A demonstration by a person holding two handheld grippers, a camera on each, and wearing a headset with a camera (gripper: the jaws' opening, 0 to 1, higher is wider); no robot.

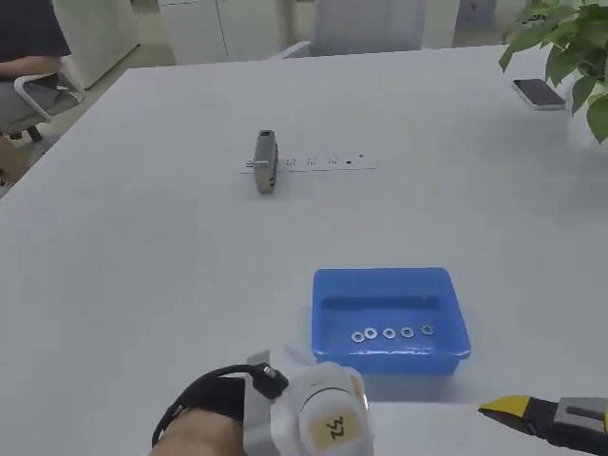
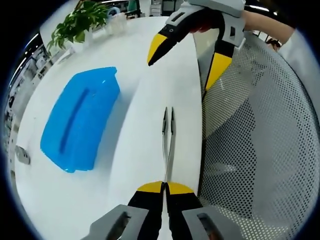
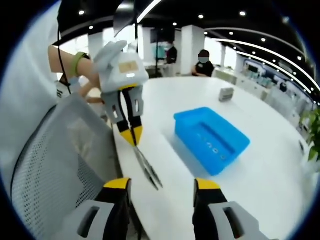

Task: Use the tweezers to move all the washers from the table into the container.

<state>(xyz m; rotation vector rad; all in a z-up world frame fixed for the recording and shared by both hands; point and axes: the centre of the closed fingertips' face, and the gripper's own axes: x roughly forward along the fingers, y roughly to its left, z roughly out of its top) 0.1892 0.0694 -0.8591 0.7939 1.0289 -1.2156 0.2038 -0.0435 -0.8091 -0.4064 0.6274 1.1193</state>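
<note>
The left gripper (image 2: 164,186) has its yellow-tipped jaws pressed together on the handle end of the tweezers (image 2: 168,135), which run straight forward from it along the near edge of the white table (image 1: 190,266). Their two slim tips stand slightly apart. In the right gripper view this gripper slopes downward from a raised hand (image 3: 82,67), tweezers angled toward the table edge; whether the tips touch the surface I cannot tell.

The right gripper (image 3: 162,183) hangs just beside the tweezers with its jaws wide apart and nothing between them. In the left gripper view it comes in from above, one jaw over the table, the other over the mesh chair (image 2: 250,150).

The blue container (image 1: 383,274) sits on the table near both grippers. Five washers (image 1: 389,332) lie in a row inside it — close to its front wall.
</note>
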